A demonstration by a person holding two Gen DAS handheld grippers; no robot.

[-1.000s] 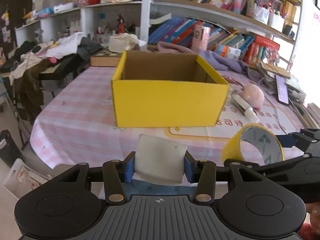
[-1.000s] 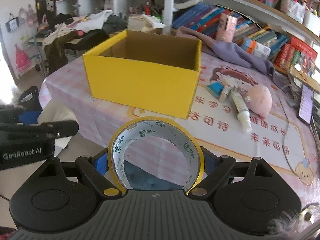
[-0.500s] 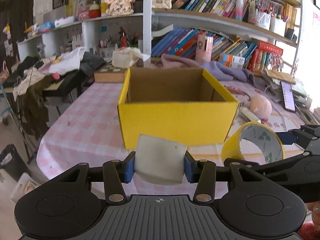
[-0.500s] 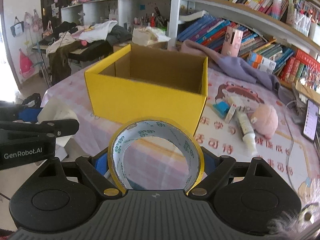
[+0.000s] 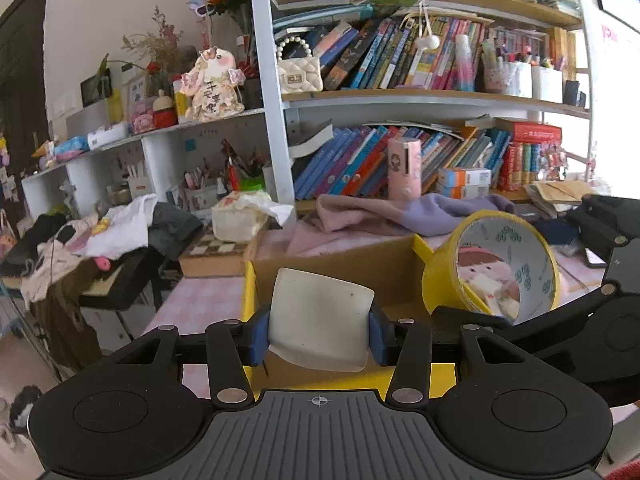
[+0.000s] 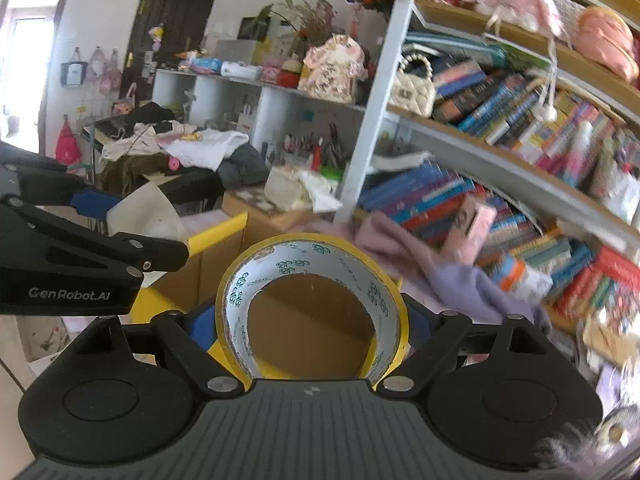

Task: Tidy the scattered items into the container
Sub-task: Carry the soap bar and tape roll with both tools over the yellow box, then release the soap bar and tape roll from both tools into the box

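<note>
Over the cardboard box [image 5: 400, 268] — glossy tape ring [image 6: 312, 304], smooth white square [image 5: 320, 316].

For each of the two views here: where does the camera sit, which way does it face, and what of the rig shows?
Left wrist: on the left hand-held gripper, facing the yellow box and bookshelf; its fingers clamp a white pad.
Right wrist: on the right hand-held gripper, facing the same way; its fingers clamp a tape roll.
Shared: box, shelf, and each other's gripper.
</note>
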